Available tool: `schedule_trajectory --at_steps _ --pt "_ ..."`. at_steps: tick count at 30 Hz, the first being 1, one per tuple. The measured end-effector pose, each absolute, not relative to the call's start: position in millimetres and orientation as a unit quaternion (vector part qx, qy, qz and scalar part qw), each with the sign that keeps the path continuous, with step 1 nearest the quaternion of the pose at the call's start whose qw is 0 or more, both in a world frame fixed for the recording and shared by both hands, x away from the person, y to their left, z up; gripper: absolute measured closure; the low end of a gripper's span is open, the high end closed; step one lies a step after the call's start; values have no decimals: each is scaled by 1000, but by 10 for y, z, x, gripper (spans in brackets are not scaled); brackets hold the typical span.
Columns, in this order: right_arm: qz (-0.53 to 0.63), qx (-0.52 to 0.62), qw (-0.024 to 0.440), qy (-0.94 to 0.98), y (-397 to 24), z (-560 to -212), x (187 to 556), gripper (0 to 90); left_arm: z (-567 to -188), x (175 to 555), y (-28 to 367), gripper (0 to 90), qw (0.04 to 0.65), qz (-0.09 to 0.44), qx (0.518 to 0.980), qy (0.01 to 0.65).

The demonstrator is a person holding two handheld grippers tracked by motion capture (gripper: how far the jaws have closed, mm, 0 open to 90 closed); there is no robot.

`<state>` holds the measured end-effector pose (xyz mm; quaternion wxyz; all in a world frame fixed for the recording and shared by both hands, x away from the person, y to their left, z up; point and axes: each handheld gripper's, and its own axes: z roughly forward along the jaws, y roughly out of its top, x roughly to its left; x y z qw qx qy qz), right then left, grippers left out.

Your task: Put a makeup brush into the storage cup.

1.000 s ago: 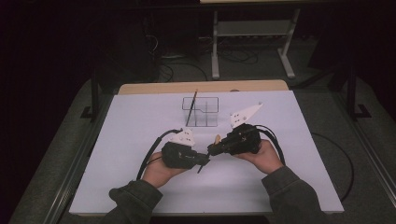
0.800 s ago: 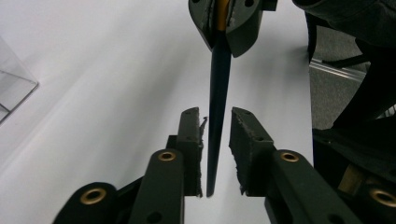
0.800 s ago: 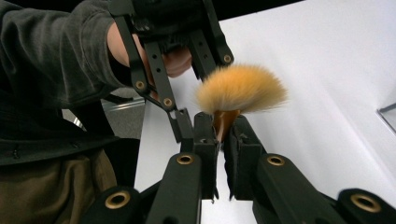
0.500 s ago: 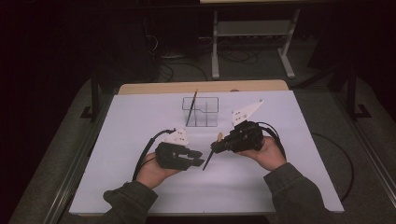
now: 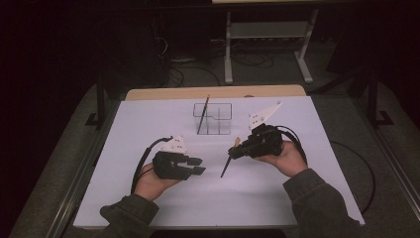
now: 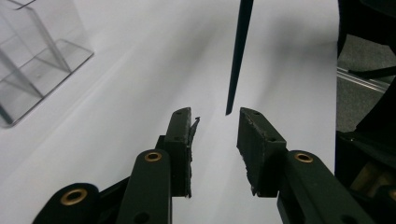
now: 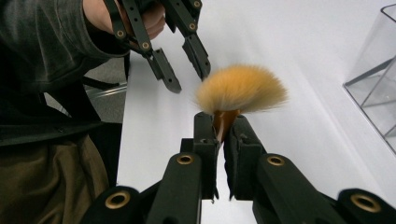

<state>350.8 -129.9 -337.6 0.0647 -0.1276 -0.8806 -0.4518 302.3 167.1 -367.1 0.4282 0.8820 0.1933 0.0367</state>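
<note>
A makeup brush with orange bristles (image 7: 240, 88) and a thin black handle (image 5: 226, 167) is held by my right gripper (image 7: 222, 123), which is shut on its neck just below the bristles. The handle (image 6: 239, 51) slants down toward the white table top. My left gripper (image 5: 197, 166) sits to the left of the handle tip. Its jaws have just been opening and stand apart with nothing between them (image 6: 215, 114). The handle tip hangs just ahead of its fingertips, untouched. The left gripper (image 7: 184, 51) also shows beyond the bristles in the right gripper view.
A clear plastic organizer (image 5: 214, 119) with several compartments stands at the back middle of the white table (image 5: 297, 198), with a dark stick-like tool (image 5: 203, 115) leaning in it. The organizer (image 6: 32, 60) lies off to the left gripper's left. Cables trail from both grippers.
My left gripper has let go of the brush handle, opened its jaws and drawn away to the left. The right gripper has kept still with the brush.
</note>
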Motion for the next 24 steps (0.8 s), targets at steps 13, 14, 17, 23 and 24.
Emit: schedule_trajectory --at_steps 13,14,17,23,24 --pt "-438 -140 59 -886 -1366 -3297 3615 829 -3671 3008 1911 597 432 57 874 216" --pt "-437 -140 58 -887 -1369 -3294 3629 828 -3673 3006 1927 595 433 59 873 218" --pt "-432 -144 56 -889 -1378 -3277 3653 829 -3683 2995 1973 585 435 66 870 225" --pt "-422 -146 52 -893 -1377 -3241 3706 829 -3700 2972 2085 564 436 73 865 238" --pt "-421 -144 51 -894 -1377 -3234 3717 829 -3706 2971 2102 560 434 78 865 238"
